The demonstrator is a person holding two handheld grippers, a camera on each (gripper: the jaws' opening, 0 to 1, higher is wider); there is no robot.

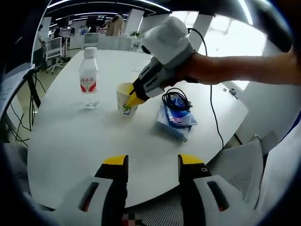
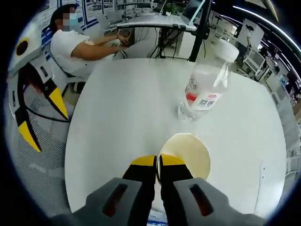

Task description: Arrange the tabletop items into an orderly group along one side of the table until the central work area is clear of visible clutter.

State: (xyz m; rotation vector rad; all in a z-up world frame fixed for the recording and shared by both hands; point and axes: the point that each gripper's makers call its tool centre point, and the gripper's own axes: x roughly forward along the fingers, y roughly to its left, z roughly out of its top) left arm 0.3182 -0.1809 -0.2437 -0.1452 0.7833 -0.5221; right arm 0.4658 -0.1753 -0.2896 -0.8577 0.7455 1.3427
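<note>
A paper cup (image 1: 125, 104) stands near the middle of the round white table (image 1: 70, 141). My right gripper (image 1: 135, 98), held by a hand, reaches in from the right, and its yellow tips pinch the cup's rim. In the right gripper view the jaws (image 2: 158, 162) stand almost together on the near rim of the cup (image 2: 190, 153). A clear water bottle (image 1: 88, 74) with a red label stands upright left of the cup and apart from it; the bottle (image 2: 204, 89) is beyond the cup. A blue packet (image 1: 176, 121) with a coiled black cable (image 1: 176, 99) on top lies right of the cup. My left gripper (image 1: 153, 162) hangs open over the table's near edge.
A mesh office chair (image 1: 244, 174) sits at the table's near right edge. My left gripper (image 2: 43, 118) is off the table's left side above another mesh chair (image 2: 42, 165). A seated person (image 2: 70, 47) works at a desk beyond the table. Desks and chairs fill the background.
</note>
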